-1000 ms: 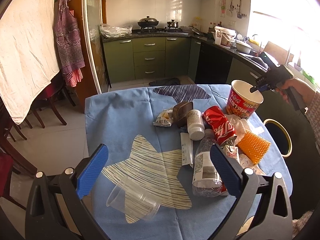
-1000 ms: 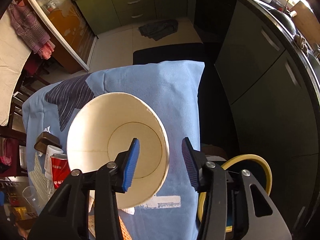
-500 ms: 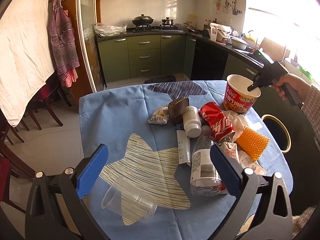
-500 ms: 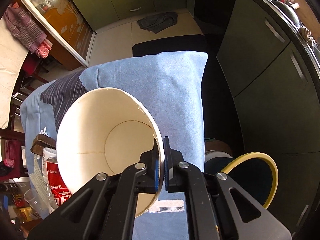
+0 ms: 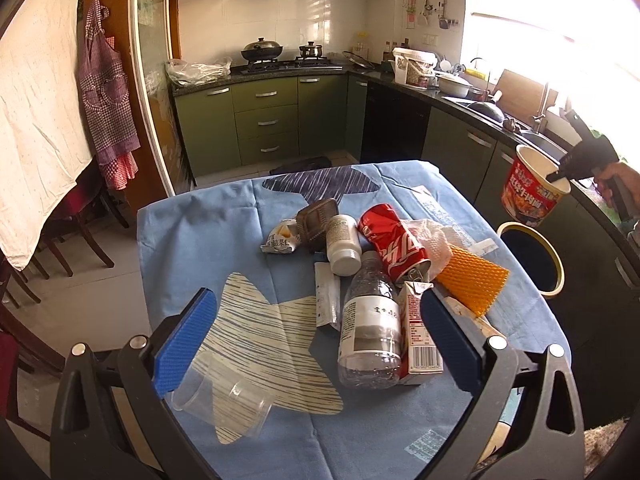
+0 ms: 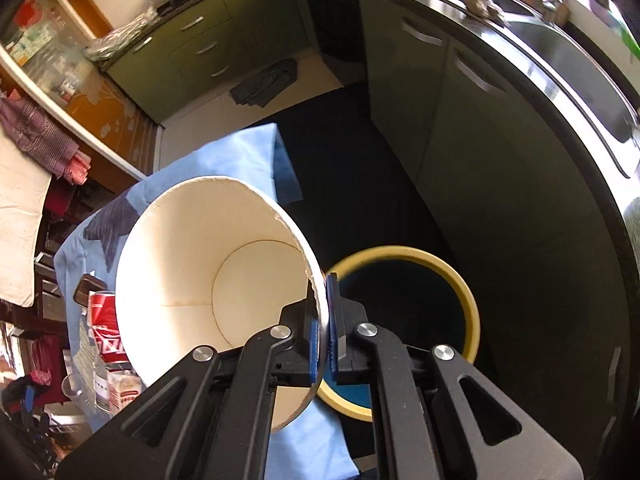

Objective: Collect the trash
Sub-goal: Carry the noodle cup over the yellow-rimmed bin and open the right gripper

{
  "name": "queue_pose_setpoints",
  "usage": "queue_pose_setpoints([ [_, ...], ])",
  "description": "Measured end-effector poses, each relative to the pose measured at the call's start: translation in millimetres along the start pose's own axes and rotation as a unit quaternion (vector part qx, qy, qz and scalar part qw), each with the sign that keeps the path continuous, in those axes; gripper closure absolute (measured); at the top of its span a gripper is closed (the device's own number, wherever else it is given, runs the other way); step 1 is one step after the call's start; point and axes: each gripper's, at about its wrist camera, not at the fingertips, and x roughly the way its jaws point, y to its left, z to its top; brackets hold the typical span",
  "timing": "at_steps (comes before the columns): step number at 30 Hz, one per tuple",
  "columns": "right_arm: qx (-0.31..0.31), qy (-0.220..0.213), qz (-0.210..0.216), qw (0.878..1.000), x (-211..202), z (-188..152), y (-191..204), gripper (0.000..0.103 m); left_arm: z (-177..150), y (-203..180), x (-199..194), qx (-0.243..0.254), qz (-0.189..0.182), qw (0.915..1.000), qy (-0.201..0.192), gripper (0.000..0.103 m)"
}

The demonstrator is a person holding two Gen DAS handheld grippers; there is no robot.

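Pinching noodle cup [image 6: 192, 280] rim, right tool [image 6: 323, 320]

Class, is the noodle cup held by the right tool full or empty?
Empty: the right wrist view looks into the noodle cup, showing only its bare white walls and bottom.

We see green cabinets [image 5: 264, 120] along the far wall, pale floor tiles [image 5: 92, 292], and a bright window [image 5: 560, 20] at right.
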Motion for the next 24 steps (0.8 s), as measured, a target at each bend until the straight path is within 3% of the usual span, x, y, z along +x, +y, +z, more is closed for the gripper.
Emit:
queue_pose_setpoints([
  [6, 0.042, 0.045, -0.022, 0.998, 67, -25, -64, 0.097, 3, -17, 0, 0.014, -0.002, 0.9999, 0.004, 0.006],
  [13, 0.065, 0.085, -0.035, 0.994, 145, -31, -86, 0.097, 5, -18, 5, 0.016, 0.017, 0.9995, 0.021, 0.006],
  [20, 0.052, 0.085, -0.048, 0.994, 154, -28, -86, 0.083, 7, -13, 22, 0.009, 0.024, 0.9987, 0.044, 0.006],
  [24, 0.045, 0.066, -0.047, 0.996, 133, -29, -85, 0.083, 7, -21, 34, 0.017, 0.013, 0.9982, 0.056, 0.006],
])
